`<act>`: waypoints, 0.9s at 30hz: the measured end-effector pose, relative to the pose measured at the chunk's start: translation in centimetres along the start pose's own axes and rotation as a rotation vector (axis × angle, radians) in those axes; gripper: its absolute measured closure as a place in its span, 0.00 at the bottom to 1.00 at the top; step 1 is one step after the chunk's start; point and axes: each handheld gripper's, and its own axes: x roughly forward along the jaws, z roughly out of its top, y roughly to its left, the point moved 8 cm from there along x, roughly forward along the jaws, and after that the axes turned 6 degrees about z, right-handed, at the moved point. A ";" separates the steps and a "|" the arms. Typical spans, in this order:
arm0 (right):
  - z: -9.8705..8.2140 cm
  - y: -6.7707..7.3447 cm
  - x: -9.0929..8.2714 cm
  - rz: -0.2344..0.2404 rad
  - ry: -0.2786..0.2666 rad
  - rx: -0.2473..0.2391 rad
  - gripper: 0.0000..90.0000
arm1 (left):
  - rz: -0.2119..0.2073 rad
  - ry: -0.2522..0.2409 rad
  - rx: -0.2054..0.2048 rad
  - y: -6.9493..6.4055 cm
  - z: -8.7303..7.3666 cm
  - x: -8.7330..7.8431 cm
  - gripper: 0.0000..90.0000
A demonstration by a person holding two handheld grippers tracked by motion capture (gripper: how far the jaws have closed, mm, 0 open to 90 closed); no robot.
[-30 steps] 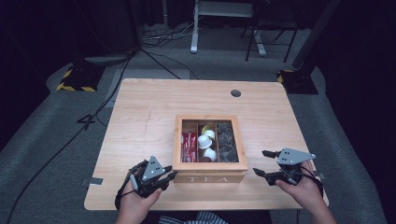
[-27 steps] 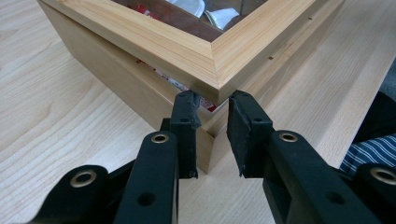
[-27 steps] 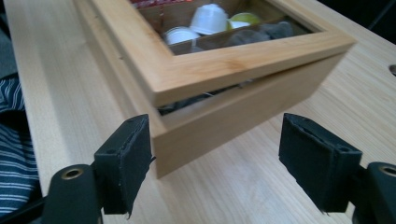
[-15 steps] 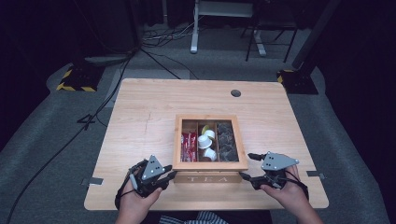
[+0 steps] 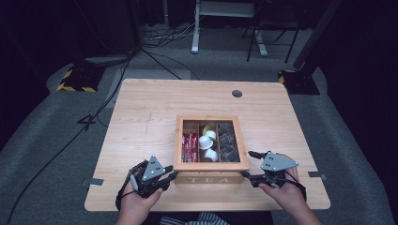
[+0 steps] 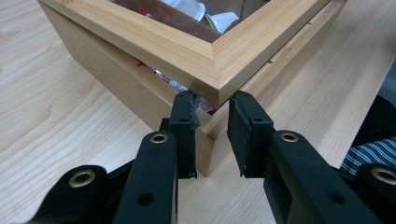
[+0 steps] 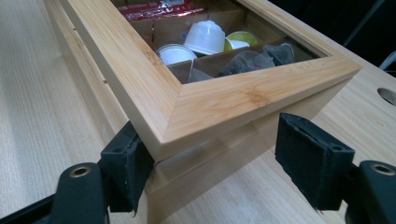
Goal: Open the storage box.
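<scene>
A wooden tea box (image 5: 210, 179) with a glass lid stands at the table's near middle. Under the glass lie red packets (image 5: 189, 146), white cups (image 5: 206, 143) and dark tea bags (image 5: 227, 140). My left gripper (image 5: 170, 177) sits at the box's front left corner. In the left gripper view the left gripper (image 6: 212, 105) is shut on the corner of the box (image 6: 154, 42) just below the lid, where a slit shows red packets. My right gripper (image 5: 246, 164) is open astride the front right corner and has just been closing. In the right gripper view one pad (image 7: 126, 163) touches the front wall under the lid, and the other pad (image 7: 310, 158) stands off the side wall.
A round cable hole (image 5: 237, 93) sits at the table's far right. A cable (image 5: 94, 119) trails off the left edge onto grey carpet. Yellow-black striped feet (image 5: 75, 83) and a desk frame (image 5: 225, 28) stand beyond the table. Bare wood lies on both sides of the box.
My right gripper has slid left along the table to the box's front right corner, which now sits between its jaws. The left gripper and the box have stayed put.
</scene>
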 end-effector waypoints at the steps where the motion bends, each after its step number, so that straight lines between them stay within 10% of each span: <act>1: 0.0 0.1 0.0 0.001 0.000 -0.004 0.34 | -0.006 -0.002 -0.003 0.0 0.0 0.1 0.80; 27: 3.6 -0.3 -1.7 -0.067 -0.121 -0.065 0.46 | 0.072 -0.199 -0.037 1.0 3.2 2.3 0.56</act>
